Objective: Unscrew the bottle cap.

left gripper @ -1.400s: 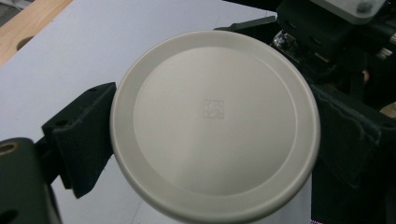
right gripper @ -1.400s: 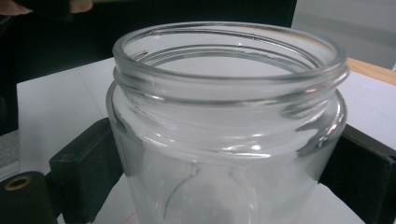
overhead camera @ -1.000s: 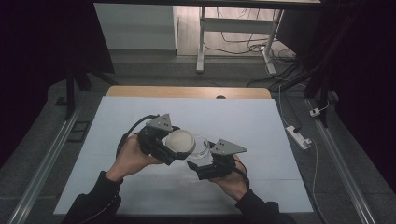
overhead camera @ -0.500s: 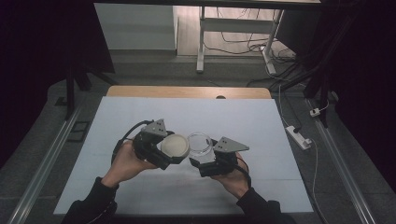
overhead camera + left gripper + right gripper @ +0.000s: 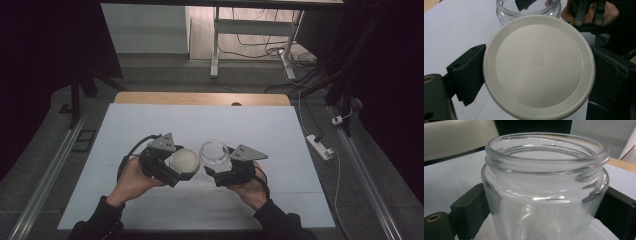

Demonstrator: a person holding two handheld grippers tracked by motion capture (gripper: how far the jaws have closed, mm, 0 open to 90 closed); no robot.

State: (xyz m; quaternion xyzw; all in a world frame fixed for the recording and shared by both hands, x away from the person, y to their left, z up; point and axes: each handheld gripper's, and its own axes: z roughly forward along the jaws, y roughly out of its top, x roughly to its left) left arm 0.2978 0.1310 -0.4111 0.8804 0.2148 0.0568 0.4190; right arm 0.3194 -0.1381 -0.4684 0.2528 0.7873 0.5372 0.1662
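Observation:
A clear glass jar [image 5: 215, 153] with an open threaded mouth stands held between the jaws of my right gripper [image 5: 218, 167]; in the right gripper view the jar [image 5: 544, 190] is pinched by black jaws on both sides. My left gripper [image 5: 181, 165] is shut on a round cream lid [image 5: 184, 161], held just left of the jar. In the left gripper view the lid [image 5: 539, 67] faces the camera with a small embossed square at its centre, and the jar's rim [image 5: 506, 12] shows beyond it.
A white sheet [image 5: 150, 125] covers the table, with a wooden edge [image 5: 200, 98] at the far side. A power strip [image 5: 319, 146] and cables lie on the floor to the right. Table legs [image 5: 216, 40] stand behind.
The lid has come off the jar: the left gripper moved left with the lid and the right gripper stayed holding the jar, now with an open mouth.

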